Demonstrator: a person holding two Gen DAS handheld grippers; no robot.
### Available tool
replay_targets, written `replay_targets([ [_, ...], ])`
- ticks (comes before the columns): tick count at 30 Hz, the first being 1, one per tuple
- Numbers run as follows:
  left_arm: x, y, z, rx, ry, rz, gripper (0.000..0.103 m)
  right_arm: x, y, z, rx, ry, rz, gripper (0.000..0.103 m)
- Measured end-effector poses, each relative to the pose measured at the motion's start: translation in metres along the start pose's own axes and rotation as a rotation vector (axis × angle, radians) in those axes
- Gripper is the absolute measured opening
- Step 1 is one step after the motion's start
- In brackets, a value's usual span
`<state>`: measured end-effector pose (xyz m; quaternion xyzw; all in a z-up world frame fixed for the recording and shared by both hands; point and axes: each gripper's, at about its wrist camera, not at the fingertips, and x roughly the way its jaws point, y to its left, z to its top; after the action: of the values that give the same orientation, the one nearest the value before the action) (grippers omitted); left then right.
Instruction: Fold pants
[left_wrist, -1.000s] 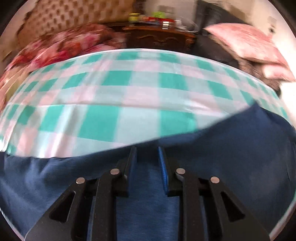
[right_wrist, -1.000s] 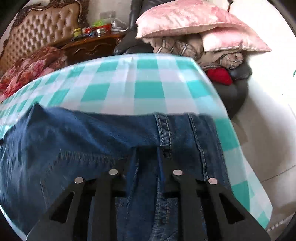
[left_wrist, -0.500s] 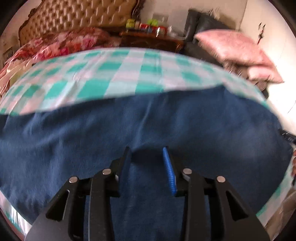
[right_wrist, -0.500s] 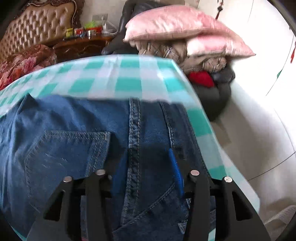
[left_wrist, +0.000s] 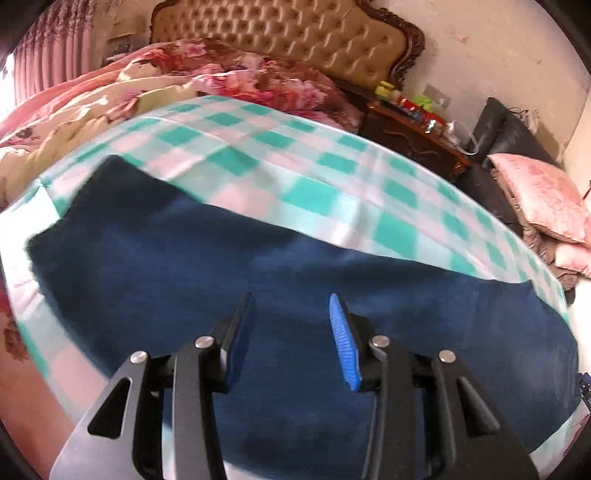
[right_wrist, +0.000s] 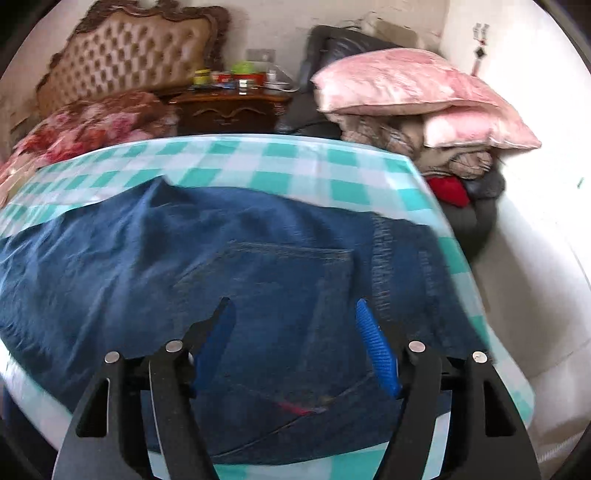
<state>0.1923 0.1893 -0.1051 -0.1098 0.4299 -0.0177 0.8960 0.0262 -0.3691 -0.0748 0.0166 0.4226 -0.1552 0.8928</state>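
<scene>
Because the jeans now lie flat on the checked cloth under and ahead of both tools, we hold the left gripper and right gripper with jaws just opened and empty, freeing them for the next fold.

Pants flat on checked cloth; quilt behind left, nightstand behind centre, pillows stacked behind right
</scene>
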Motion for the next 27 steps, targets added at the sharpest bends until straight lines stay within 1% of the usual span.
replay_targets([
  [1, -0.005, -0.003, -0.003, 0.029, -0.001, -0.012, 0.041, 0.001, 0.004, -0.003, -0.012, 0.008, -0.011, 0.065],
  [2, -0.009, -0.013, -0.011, 0.091, 0.009, -0.044, 0.041, 0.005, 0.005, -0.006, -0.011, 0.018, -0.025, 0.065],
  [3, -0.01, -0.02, -0.016, 0.128, 0.019, -0.063, 0.041, 0.009, 0.004, -0.01, -0.003, 0.035, -0.039, 0.065],
  [4, -0.01, -0.033, -0.027, 0.187, 0.041, -0.091, 0.041, 0.02, 0.001, -0.018, 0.003, 0.091, -0.065, 0.065],
  [5, -0.007, -0.039, -0.034, 0.217, 0.055, -0.095, 0.042, 0.026, -0.002, -0.024, 0.012, 0.122, -0.067, 0.065],
  [6, -0.003, -0.044, -0.039, 0.237, 0.066, -0.086, 0.044, 0.027, -0.009, -0.031, 0.051, 0.107, -0.036, 0.065],
  [7, 0.007, -0.042, -0.042, 0.239, 0.083, -0.039, 0.044, 0.027, -0.011, -0.034, 0.067, 0.101, -0.023, 0.065],
  [8, 0.012, -0.04, -0.046, 0.221, 0.094, -0.007, 0.042, 0.027, -0.012, -0.035, 0.066, 0.098, -0.019, 0.065],
  [9, 0.013, -0.032, -0.043, 0.18, 0.081, -0.001, 0.04, 0.026, -0.01, -0.034, 0.056, 0.102, -0.025, 0.065],
  [10, 0.013, -0.03, -0.042, 0.16, 0.087, 0.007, 0.04, 0.024, -0.01, -0.031, 0.055, 0.103, -0.035, 0.065],
  [11, 0.011, -0.03, -0.04, 0.154, 0.086, 0.012, 0.04, 0.017, -0.01, -0.029, 0.06, 0.082, -0.036, 0.065],
  [13, -0.003, -0.044, -0.04, 0.199, 0.048, -0.031, 0.04, 0.001, -0.01, -0.027, 0.063, 0.005, 0.004, 0.065],
  [14, -0.007, -0.052, -0.042, 0.223, 0.038, -0.049, 0.041, -0.003, -0.01, -0.026, 0.056, -0.01, 0.0, 0.065],
  [15, -0.011, -0.06, -0.044, 0.241, 0.036, -0.066, 0.041, -0.004, -0.011, -0.028, 0.055, -0.011, -0.014, 0.065],
  [16, -0.014, -0.071, -0.049, 0.252, 0.041, -0.092, 0.041, -0.001, -0.014, -0.031, 0.067, 0.006, -0.021, 0.065],
  [19, -0.016, -0.1, -0.067, 0.289, 0.052, -0.138, 0.041, 0.011, -0.026, -0.043, 0.11, 0.063, -0.041, 0.065],
  [21, -0.014, -0.118, -0.082, 0.337, 0.058, -0.143, 0.041, 0.012, -0.034, -0.049, 0.154, 0.071, -0.004, 0.065],
  [23, -0.002, -0.131, -0.094, 0.372, 0.091, -0.141, 0.041, 0.012, -0.038, -0.051, 0.156, 0.082, 0.01, 0.065],
  [24, 0.001, -0.132, -0.097, 0.379, 0.092, -0.128, 0.041, 0.012, -0.038, -0.052, 0.157, 0.087, 0.013, 0.065],
  [25, 0.0, -0.136, -0.101, 0.395, 0.071, -0.105, 0.041, 0.01, -0.038, -0.052, 0.152, 0.092, 0.012, 0.065],
  [26, 0.0, -0.138, -0.101, 0.394, 0.073, -0.095, 0.041, 0.008, -0.036, -0.053, 0.141, 0.094, 0.011, 0.064],
  [27, -0.001, -0.138, -0.101, 0.382, 0.078, -0.097, 0.041, 0.001, -0.038, -0.052, 0.138, 0.076, 0.017, 0.063],
])
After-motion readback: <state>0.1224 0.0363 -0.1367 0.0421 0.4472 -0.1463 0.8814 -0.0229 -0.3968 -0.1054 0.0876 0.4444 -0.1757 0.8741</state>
